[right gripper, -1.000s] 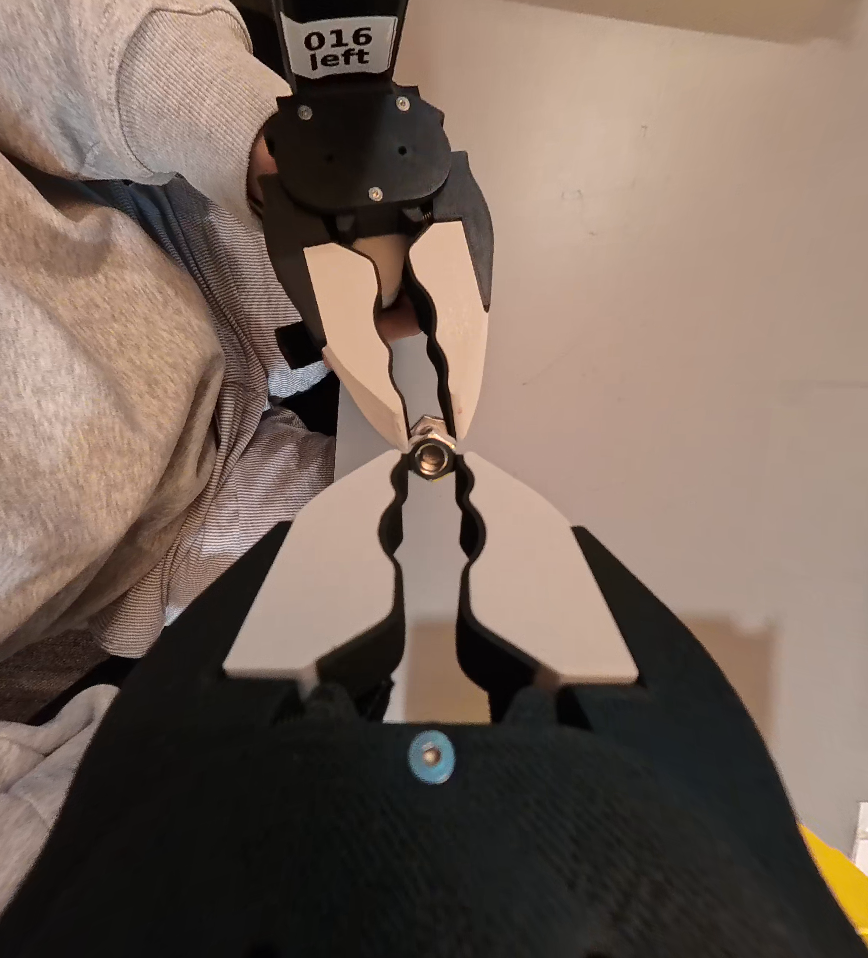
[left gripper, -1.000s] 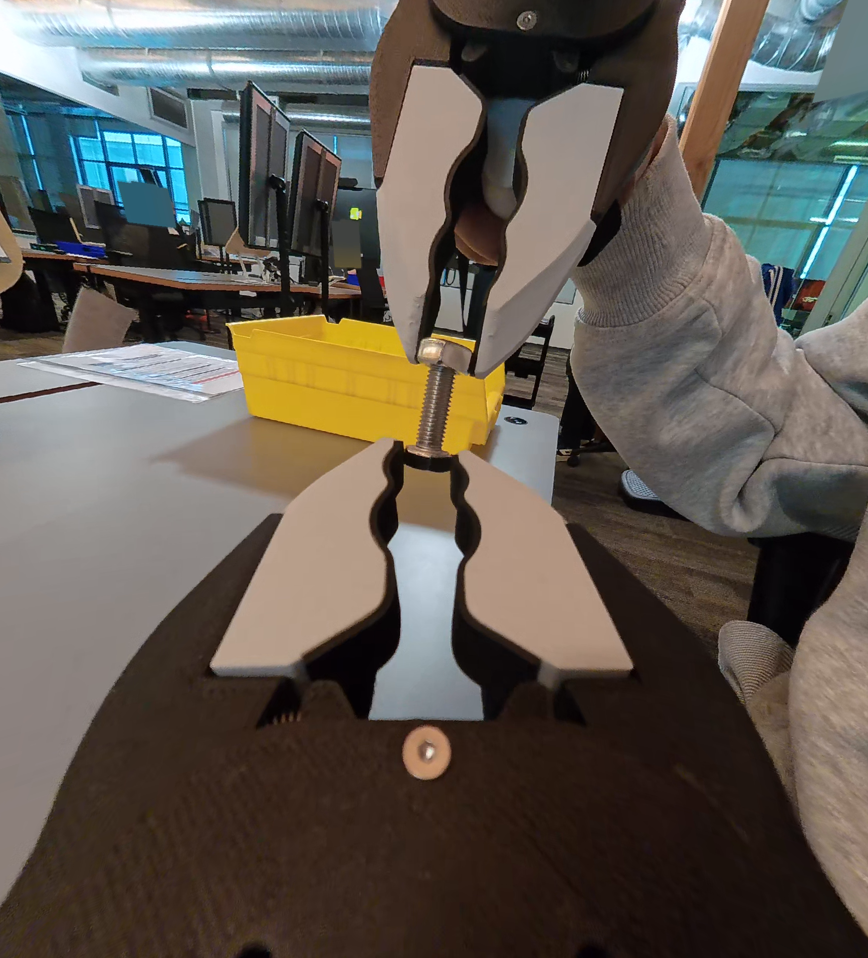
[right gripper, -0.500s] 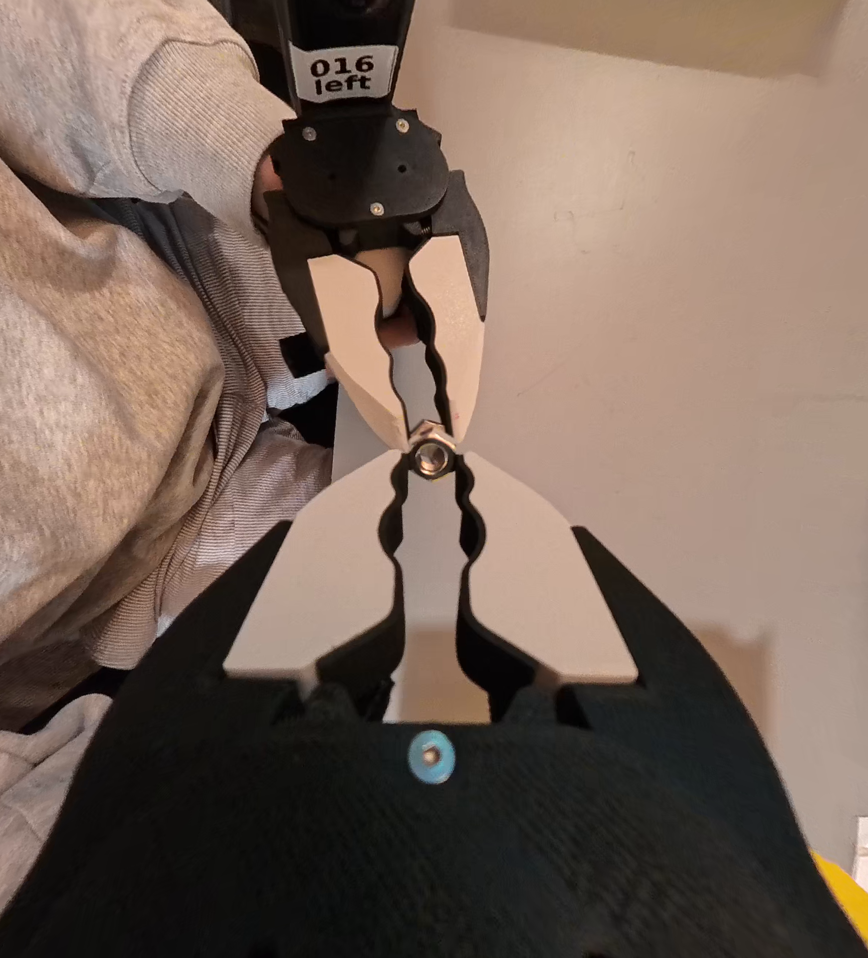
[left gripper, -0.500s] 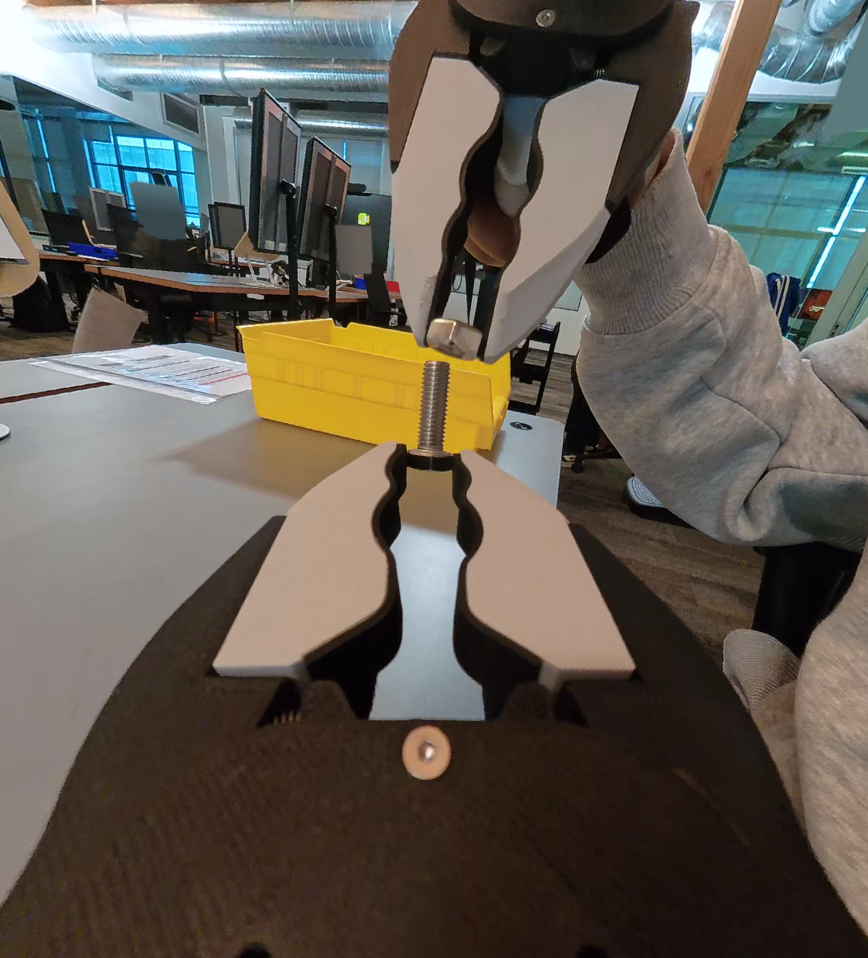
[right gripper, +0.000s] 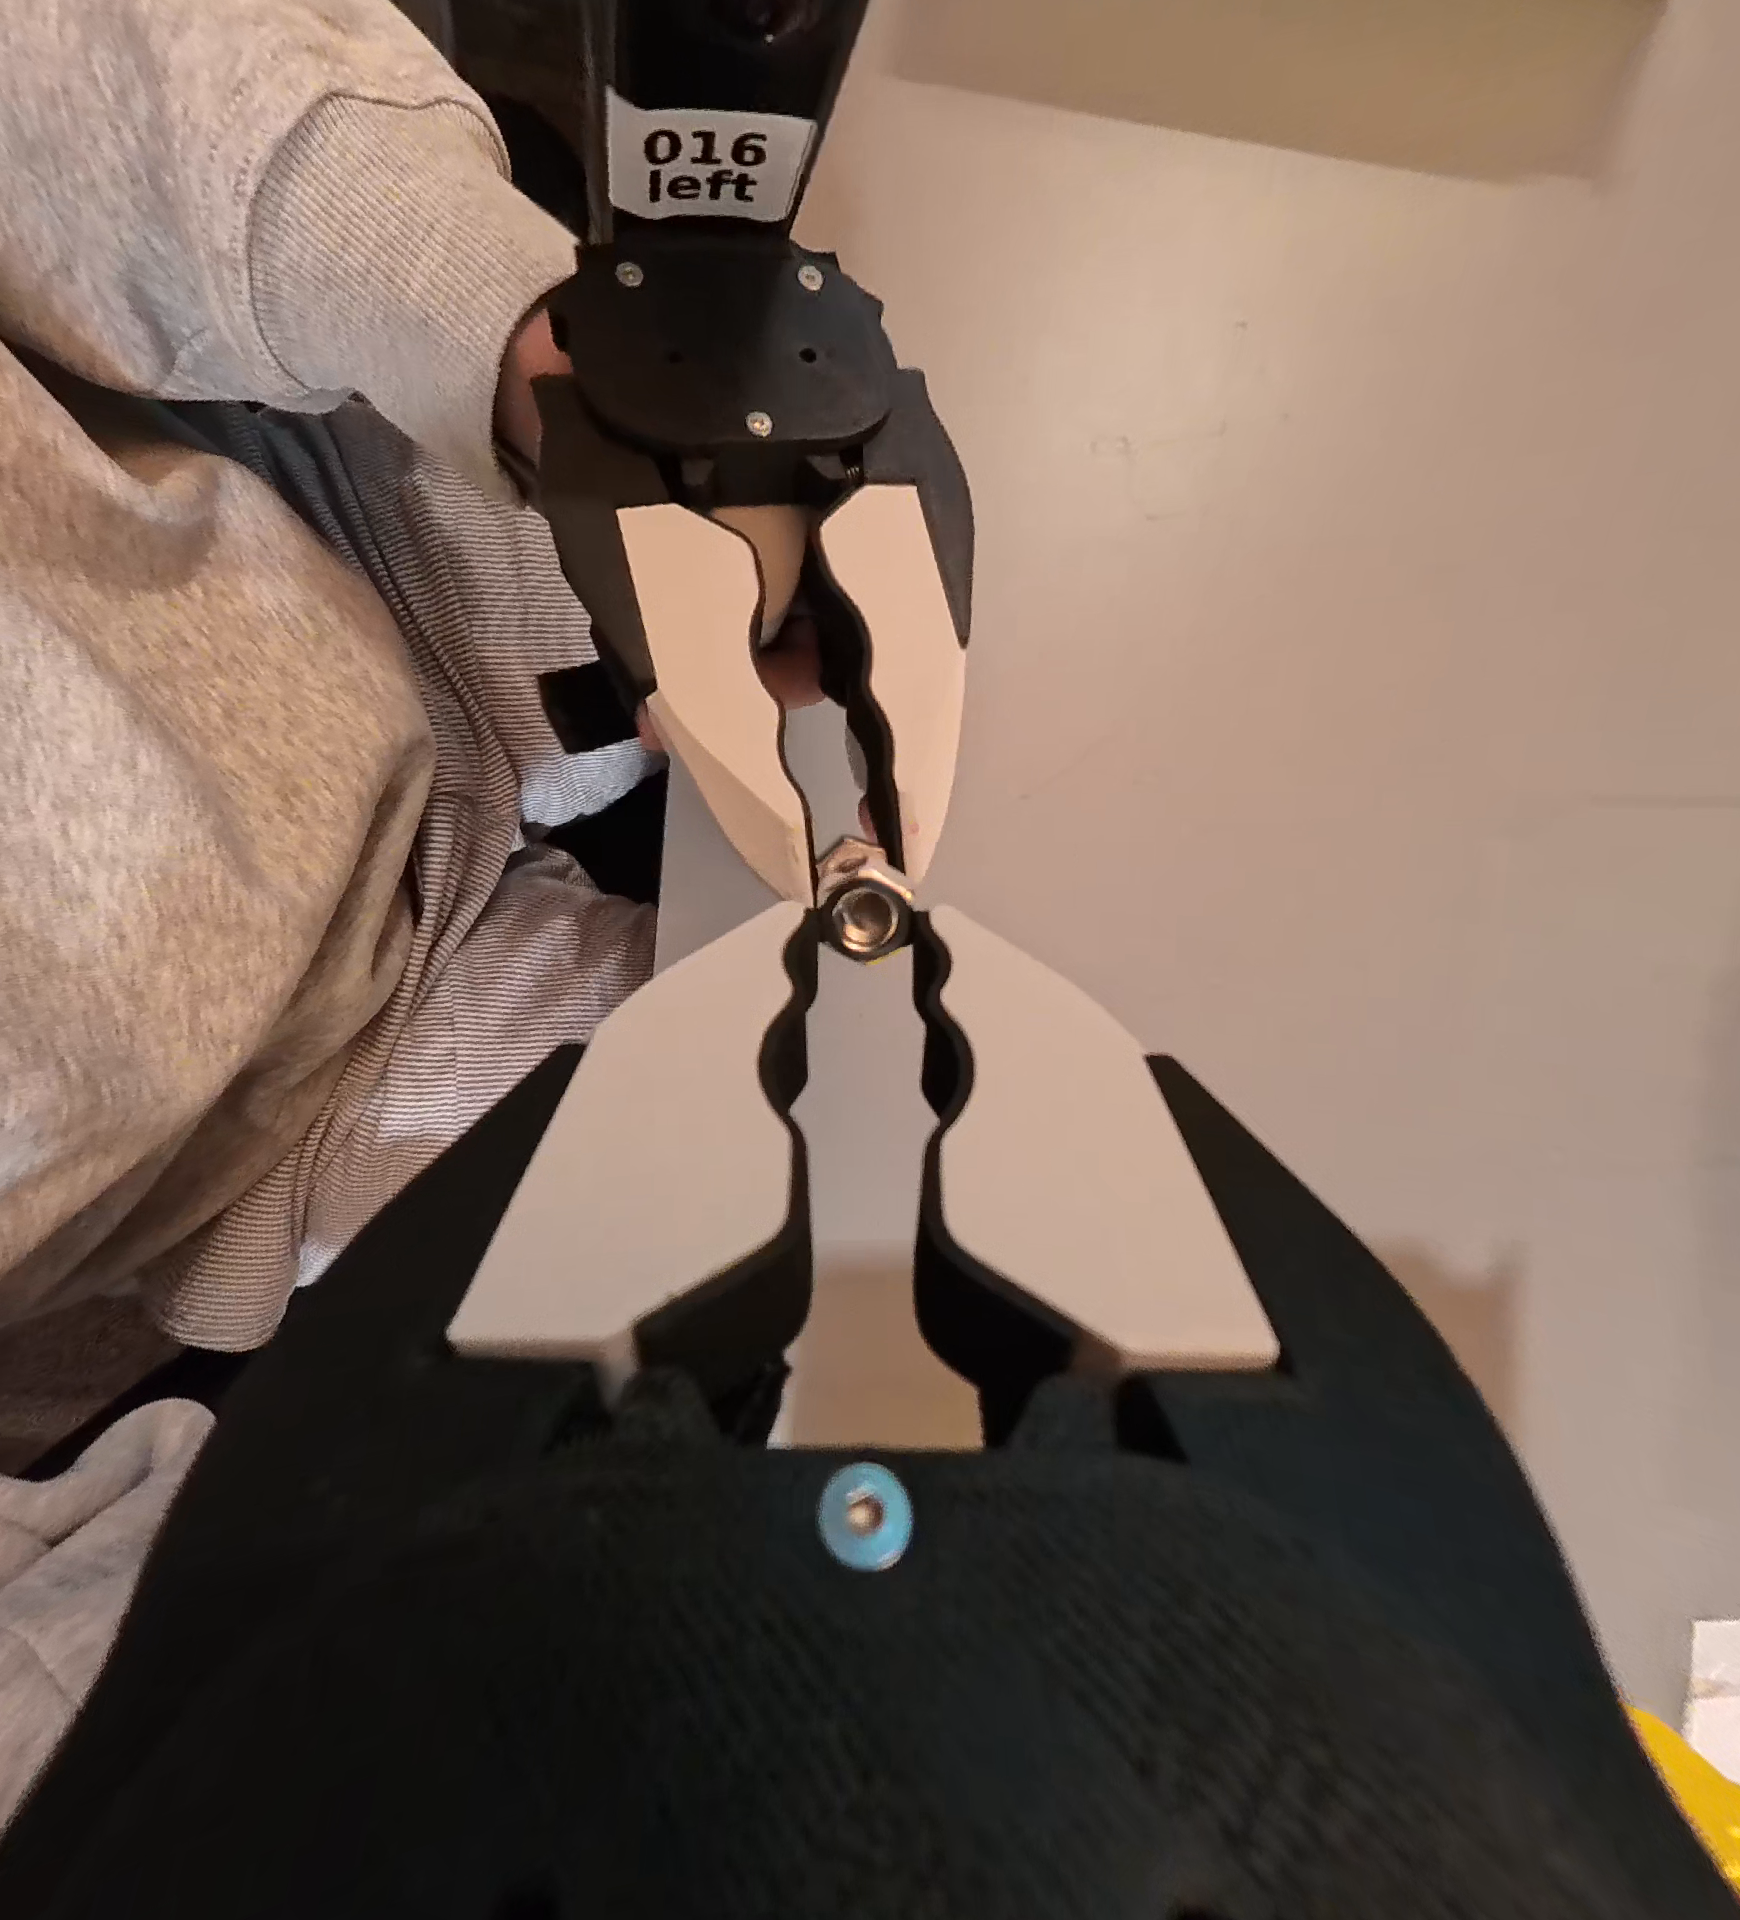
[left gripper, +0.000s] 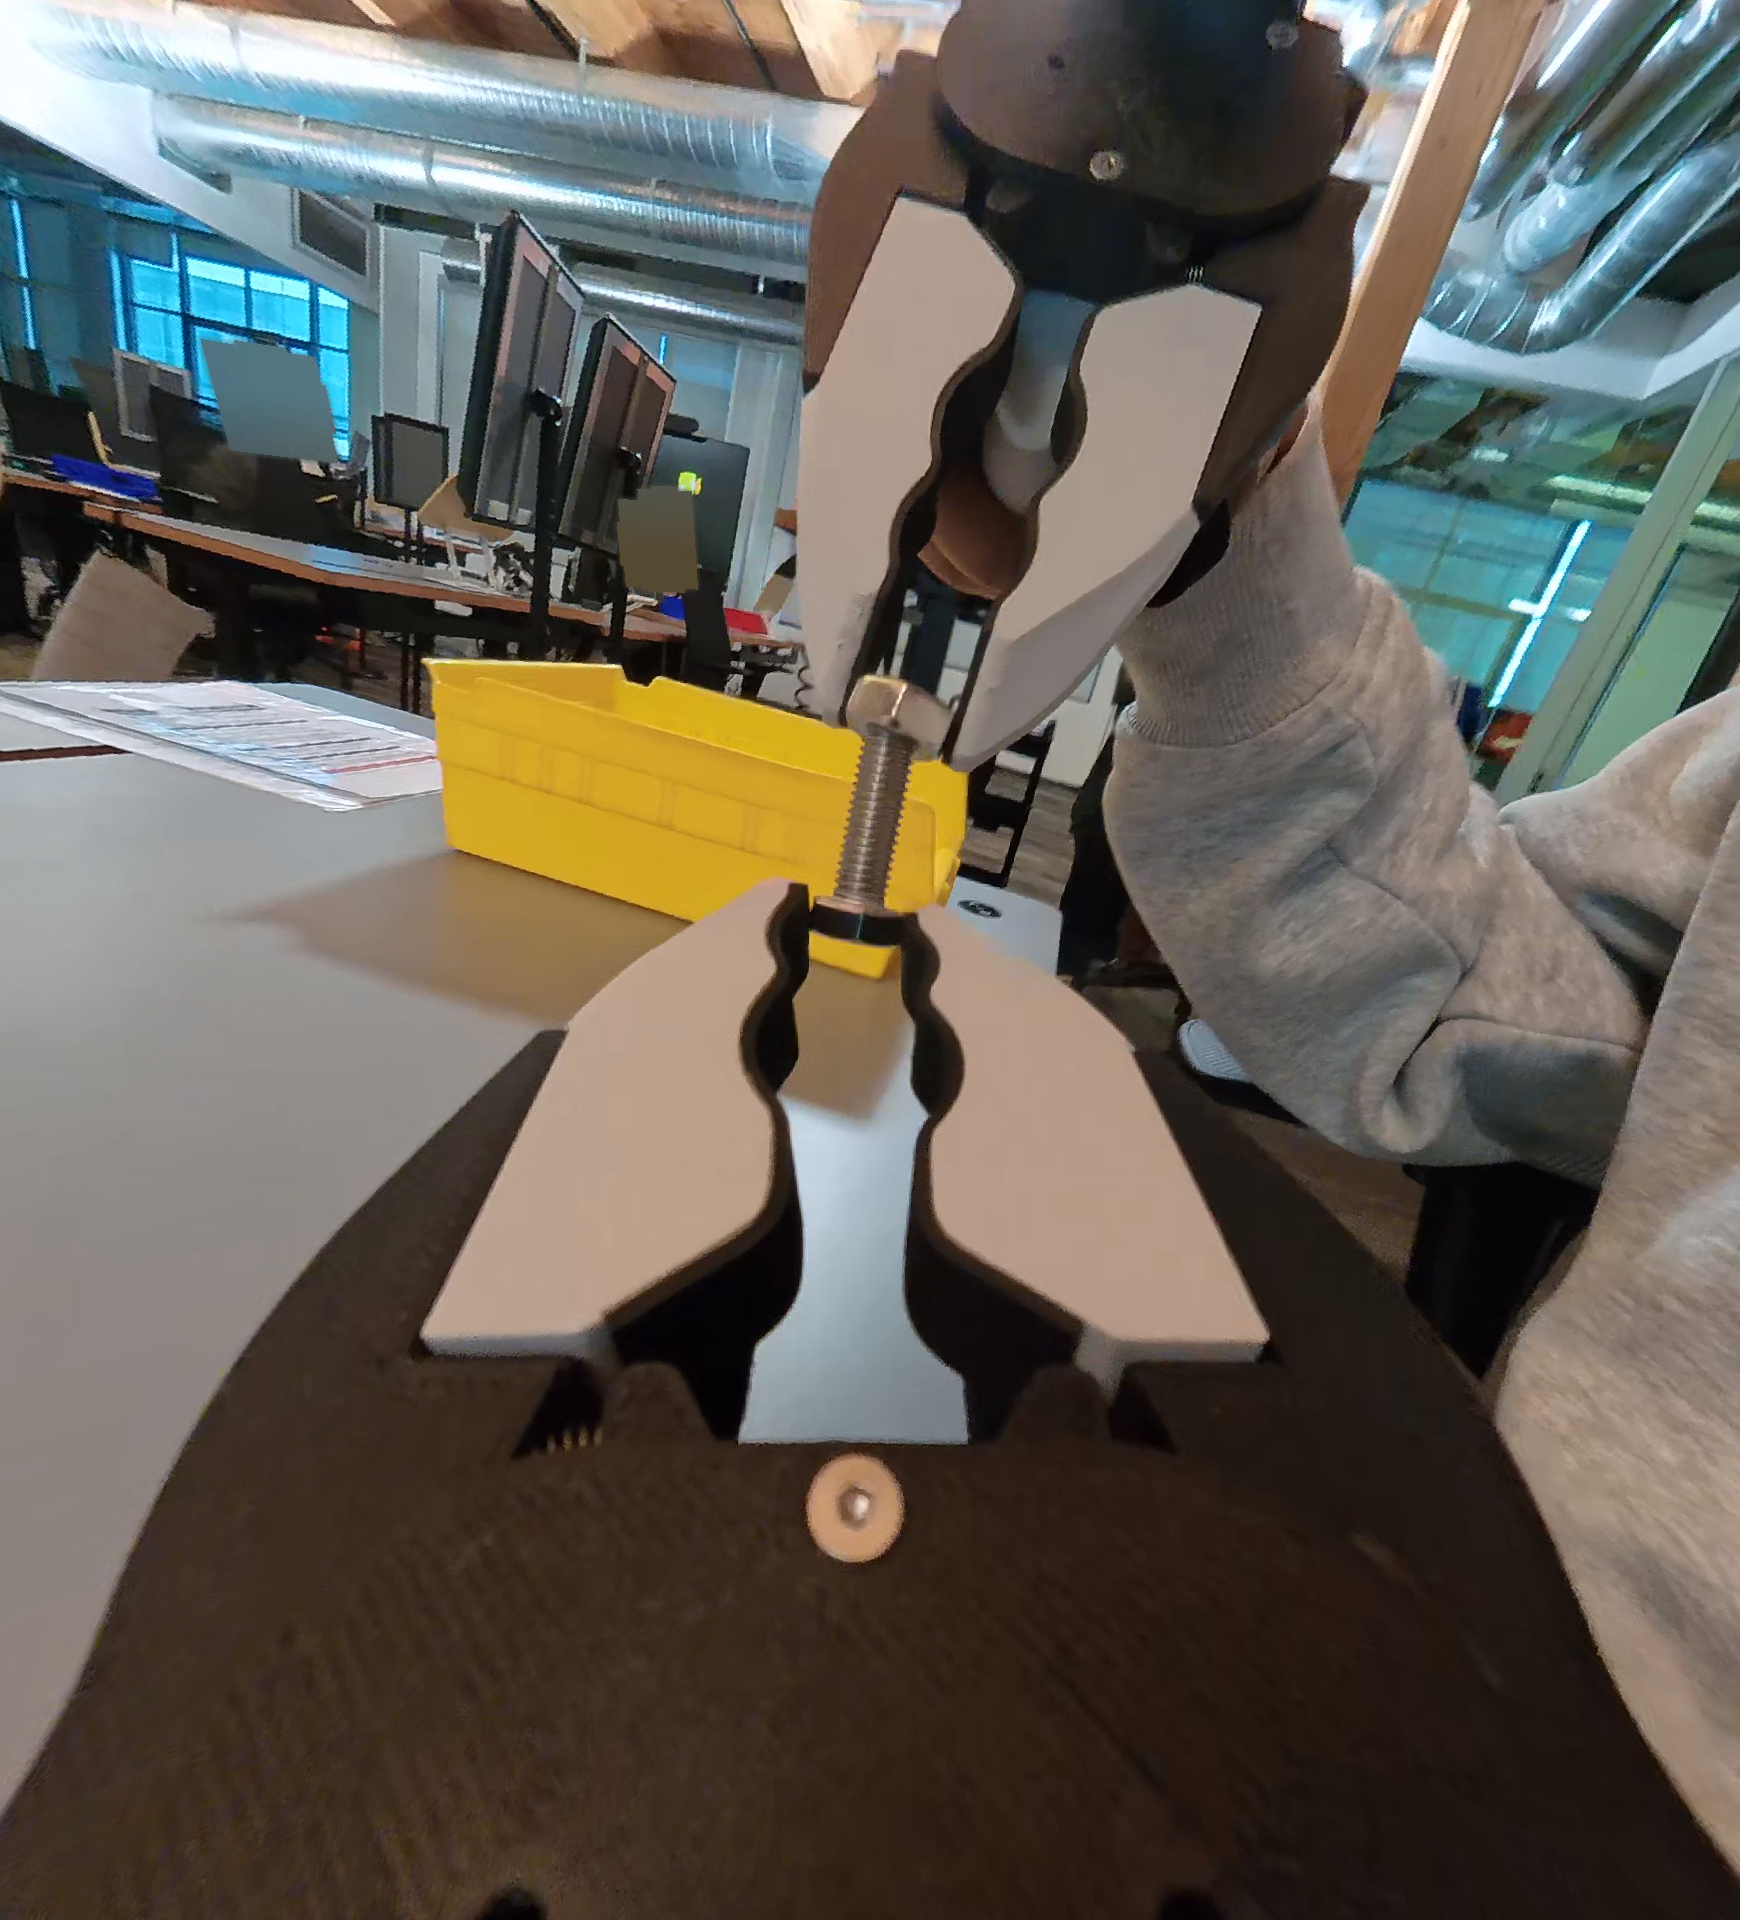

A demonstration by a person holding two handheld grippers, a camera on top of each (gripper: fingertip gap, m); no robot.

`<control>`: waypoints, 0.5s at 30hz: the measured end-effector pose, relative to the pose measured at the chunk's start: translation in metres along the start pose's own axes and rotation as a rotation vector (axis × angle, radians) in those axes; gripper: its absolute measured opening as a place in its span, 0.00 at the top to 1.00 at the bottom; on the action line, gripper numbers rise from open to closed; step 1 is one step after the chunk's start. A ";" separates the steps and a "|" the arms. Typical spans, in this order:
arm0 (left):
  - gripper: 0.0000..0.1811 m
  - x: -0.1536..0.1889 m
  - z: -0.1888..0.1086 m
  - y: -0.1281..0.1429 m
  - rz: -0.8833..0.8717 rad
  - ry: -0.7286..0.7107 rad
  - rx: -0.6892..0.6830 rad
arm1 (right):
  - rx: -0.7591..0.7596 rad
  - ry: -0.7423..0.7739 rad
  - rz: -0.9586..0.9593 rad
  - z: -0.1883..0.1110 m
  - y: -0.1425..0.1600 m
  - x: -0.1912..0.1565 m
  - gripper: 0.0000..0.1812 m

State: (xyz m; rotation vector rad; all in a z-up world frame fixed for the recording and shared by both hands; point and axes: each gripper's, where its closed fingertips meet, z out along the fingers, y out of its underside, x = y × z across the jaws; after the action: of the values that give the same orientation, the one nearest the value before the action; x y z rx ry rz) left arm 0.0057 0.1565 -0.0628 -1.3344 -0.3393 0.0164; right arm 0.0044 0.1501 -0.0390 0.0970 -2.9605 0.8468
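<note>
Left hand-held gripper (left gripper: 853, 914) clamps bolt (left gripper: 871, 821) base; right hand-held gripper (right gripper: 861, 920) pinches nut (right gripper: 864, 914); yellow bin (left gripper: 637, 769) behind.

black gripper bodies, pale wavy-edged jaws, silver centre screw, white label, grey sweatshirt sleeve (left gripper: 1365, 883) with ribbed cuffs
</note>
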 end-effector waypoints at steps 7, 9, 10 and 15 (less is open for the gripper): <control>0.90 0.002 0.001 0.000 -0.011 0.007 0.009 | -0.011 0.000 0.009 -0.001 0.001 -0.001 0.90; 0.90 0.003 0.002 0.001 0.004 0.005 0.001 | -0.012 0.002 0.005 -0.001 0.001 -0.002 0.91; 0.90 0.003 0.002 0.001 0.018 0.000 -0.007 | -0.013 0.002 0.003 -0.001 0.000 -0.002 0.91; 0.90 0.000 0.002 0.006 0.070 -0.031 -0.042 | -0.040 -0.004 0.011 0.002 0.005 -0.003 0.90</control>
State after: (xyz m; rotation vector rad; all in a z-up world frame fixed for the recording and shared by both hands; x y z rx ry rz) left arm 0.0061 0.1603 -0.0683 -1.3882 -0.3199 0.0891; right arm 0.0071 0.1533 -0.0432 0.0812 -2.9824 0.7897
